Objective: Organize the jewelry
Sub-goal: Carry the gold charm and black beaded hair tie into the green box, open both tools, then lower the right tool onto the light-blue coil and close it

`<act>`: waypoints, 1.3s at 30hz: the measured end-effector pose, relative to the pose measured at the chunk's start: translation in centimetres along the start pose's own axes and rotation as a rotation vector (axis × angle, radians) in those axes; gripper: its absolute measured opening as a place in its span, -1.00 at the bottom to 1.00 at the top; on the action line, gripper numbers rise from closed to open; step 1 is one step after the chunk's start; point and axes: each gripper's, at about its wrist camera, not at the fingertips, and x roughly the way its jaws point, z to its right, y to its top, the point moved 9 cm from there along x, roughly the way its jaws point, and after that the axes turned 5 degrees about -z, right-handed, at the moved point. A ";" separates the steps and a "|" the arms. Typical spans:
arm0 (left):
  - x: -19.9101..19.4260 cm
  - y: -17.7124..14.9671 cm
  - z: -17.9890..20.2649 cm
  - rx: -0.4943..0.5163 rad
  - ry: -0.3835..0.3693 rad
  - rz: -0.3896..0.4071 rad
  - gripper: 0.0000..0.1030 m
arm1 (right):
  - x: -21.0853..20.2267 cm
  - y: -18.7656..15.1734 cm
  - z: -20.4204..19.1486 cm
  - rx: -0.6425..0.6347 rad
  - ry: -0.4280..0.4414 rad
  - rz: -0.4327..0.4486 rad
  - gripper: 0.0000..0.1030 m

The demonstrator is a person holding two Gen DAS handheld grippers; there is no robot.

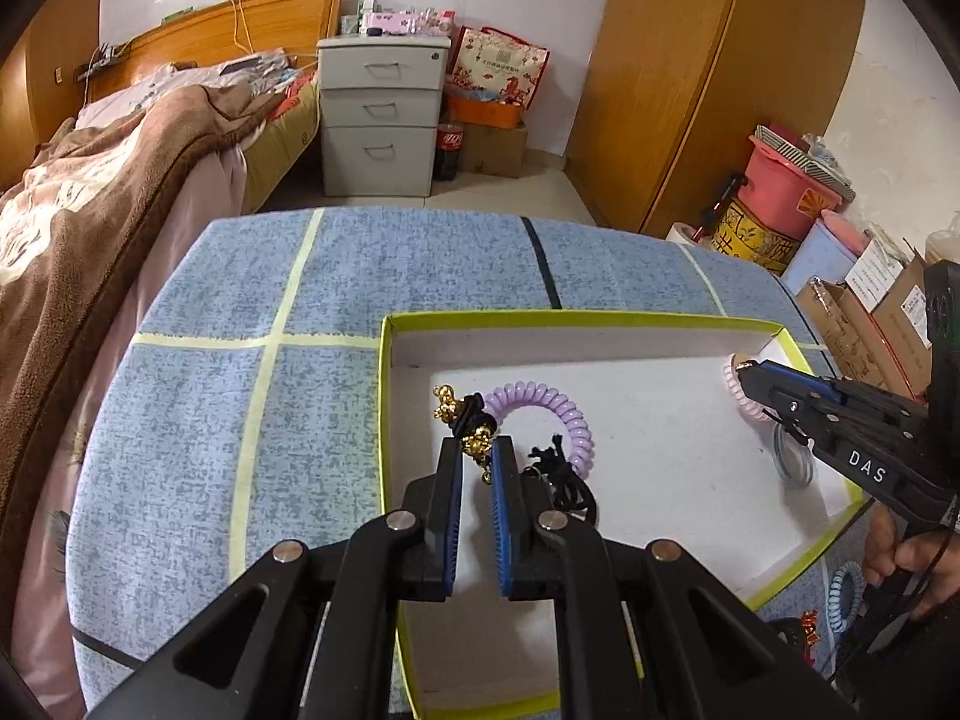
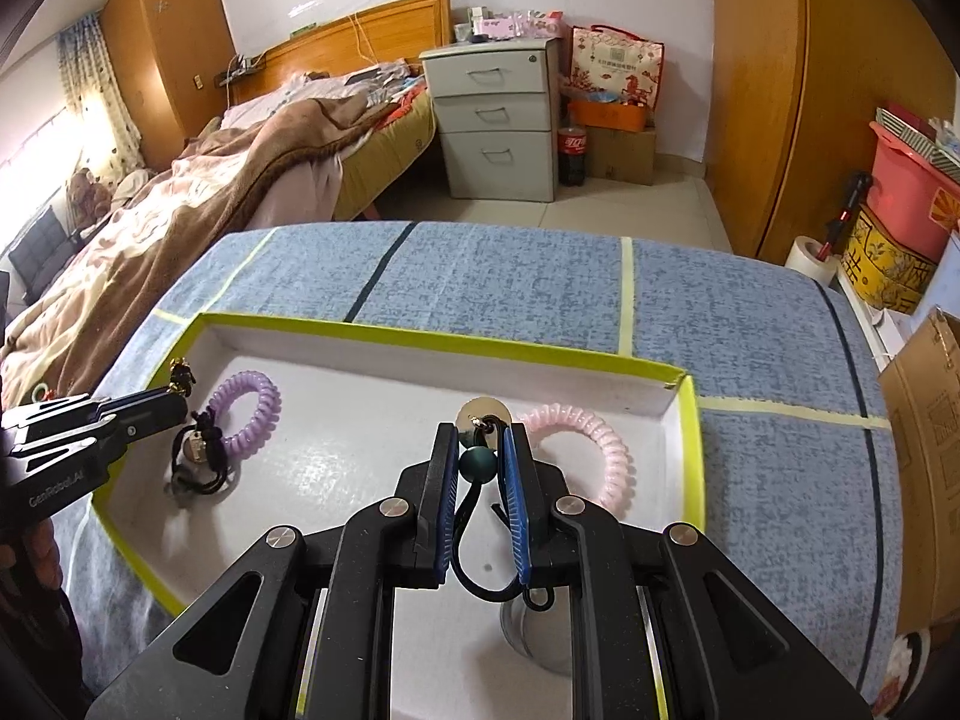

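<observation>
Black tie's (image 2: pixel 480 564) lower loop behind right tongs (image 2: pixel 480 456).

both wrist views look close down into the tray (image 1: pixel 600 319) (image 2: pixel 420 333) from its near side, facing the far bed (image 1: pixel 120 180) (image 2: pixel 240 180) and drawers (image 1: pixel 379 120) (image 2: pixel 495 120); each sees the other gripper.

Handheld grippers: black linkage frames, blue pads

Left gripper (image 1: pixel 477 480) and right gripper (image 2: pixel 480 468) carry ribbed blue fingers (image 2: pixel 517 504), silver pivot screws behind them, white "DAS" and "GenRobot.AI" lettering on the side bodies.
</observation>
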 end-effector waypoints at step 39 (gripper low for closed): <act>-4.9 -1.2 1.6 0.007 -0.055 0.083 -0.09 | -4.7 -1.5 -0.7 0.006 0.026 0.069 -0.16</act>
